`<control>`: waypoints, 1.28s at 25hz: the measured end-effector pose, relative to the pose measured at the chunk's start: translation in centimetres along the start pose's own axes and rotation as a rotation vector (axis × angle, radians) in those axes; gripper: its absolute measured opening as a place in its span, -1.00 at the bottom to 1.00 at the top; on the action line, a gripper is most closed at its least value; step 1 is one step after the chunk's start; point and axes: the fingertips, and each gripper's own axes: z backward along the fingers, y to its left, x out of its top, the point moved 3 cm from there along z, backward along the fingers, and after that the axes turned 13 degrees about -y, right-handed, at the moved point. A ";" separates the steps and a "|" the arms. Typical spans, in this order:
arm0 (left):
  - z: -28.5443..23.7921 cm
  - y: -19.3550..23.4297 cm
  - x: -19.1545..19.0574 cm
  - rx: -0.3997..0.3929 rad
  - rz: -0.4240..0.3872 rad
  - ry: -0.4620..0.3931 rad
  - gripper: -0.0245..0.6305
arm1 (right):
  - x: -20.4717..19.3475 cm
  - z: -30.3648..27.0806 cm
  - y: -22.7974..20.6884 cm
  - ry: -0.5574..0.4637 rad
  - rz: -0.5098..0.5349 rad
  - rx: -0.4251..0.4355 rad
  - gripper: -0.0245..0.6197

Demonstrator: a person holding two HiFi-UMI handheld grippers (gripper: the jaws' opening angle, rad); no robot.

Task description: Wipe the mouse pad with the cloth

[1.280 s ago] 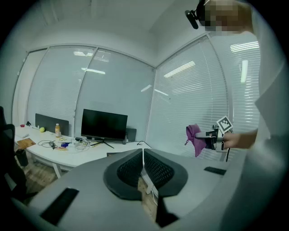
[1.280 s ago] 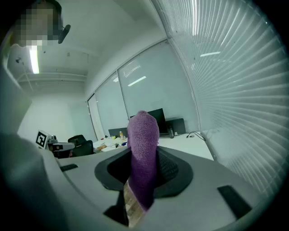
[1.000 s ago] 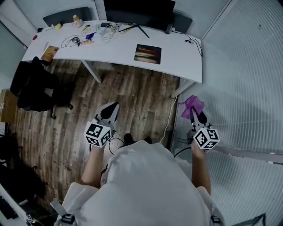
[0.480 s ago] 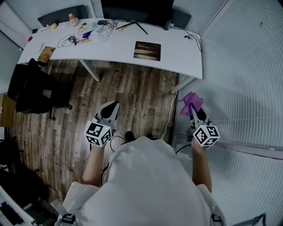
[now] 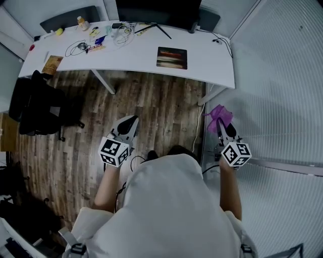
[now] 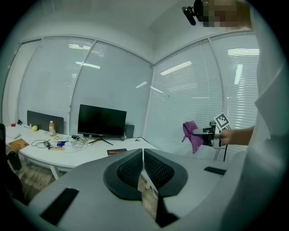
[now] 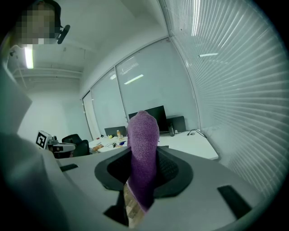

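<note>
The dark mouse pad (image 5: 171,57) lies on the white desk (image 5: 212,65) far ahead of me; in the left gripper view the mouse pad (image 6: 117,152) shows small on the desk. My right gripper (image 5: 220,122) is shut on the purple cloth (image 5: 218,117), held in the air well short of the desk; in the right gripper view the cloth (image 7: 142,158) stands up between the jaws. My left gripper (image 5: 128,124) is shut with nothing in it, over the wooden floor. From the left gripper view I see the cloth (image 6: 192,135) hanging from the right gripper.
A monitor (image 5: 157,9) stands at the desk's back. Cables, a bottle (image 5: 81,22) and small items crowd its left half. A black chair (image 5: 38,103) sits left of me. Blinds (image 5: 282,95) line the right side. A cable (image 5: 194,136) runs across the floor.
The view has shifted slightly; the desk sits a little higher and further right in the picture. Both grippers keep their places, the cloth still in the right one.
</note>
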 end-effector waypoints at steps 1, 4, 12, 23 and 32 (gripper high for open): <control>-0.1 0.3 0.0 0.001 0.002 0.000 -0.85 | -0.2 -0.2 0.1 0.005 0.000 -0.001 -0.52; -1.0 1.0 0.0 0.007 0.005 -0.005 -0.85 | -0.4 -1.4 -0.2 0.017 -0.004 0.000 -0.53; -6.1 3.3 0.0 0.041 0.005 -0.001 -0.85 | 0.2 -7.5 -3.4 0.029 0.001 0.034 -0.53; -15.5 5.6 0.1 0.110 0.019 0.027 -0.85 | 2.1 -18.4 -9.2 0.073 0.023 0.127 -0.53; -22.8 5.6 -0.5 0.159 0.020 0.045 -0.85 | 1.6 -24.8 -14.8 0.122 0.014 0.185 -0.52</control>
